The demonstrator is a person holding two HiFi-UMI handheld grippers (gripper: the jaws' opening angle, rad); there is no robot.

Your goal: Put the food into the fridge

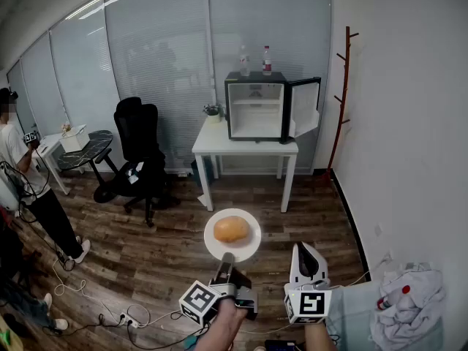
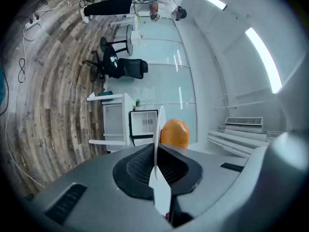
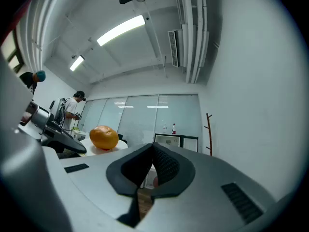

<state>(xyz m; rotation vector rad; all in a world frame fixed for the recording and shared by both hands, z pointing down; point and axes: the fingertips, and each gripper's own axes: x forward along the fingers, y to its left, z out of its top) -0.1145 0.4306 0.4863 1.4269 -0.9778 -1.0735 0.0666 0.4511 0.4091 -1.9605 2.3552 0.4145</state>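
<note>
Orange sits in the middle of a white plate, low in the centre of the head view and above the wooden floor. The left gripper is clamped on the plate's near rim. In the left gripper view the plate shows edge-on, pinched between the black pads of the left gripper, with the orange just beyond them.

The right gripper is to the right of the plate, near it but not touching. In its own view the jaws of the right gripper stand together with nothing between them, and the orange appears at the left of that frame.

The fridge, small and black, stands at upper centre of the head view on a white table, well apart from the plate. Its door is swung open to the right and the white inside with one shelf shows. Two bottles stand on top of it, and a small potted plant sits on the table just left of it.

A black office chair is left of the table, and a wooden coat stand is against the right wall. A person stands at the left edge. Cables trail across the floor at lower left. A crumpled white cloth lies at lower right.
</note>
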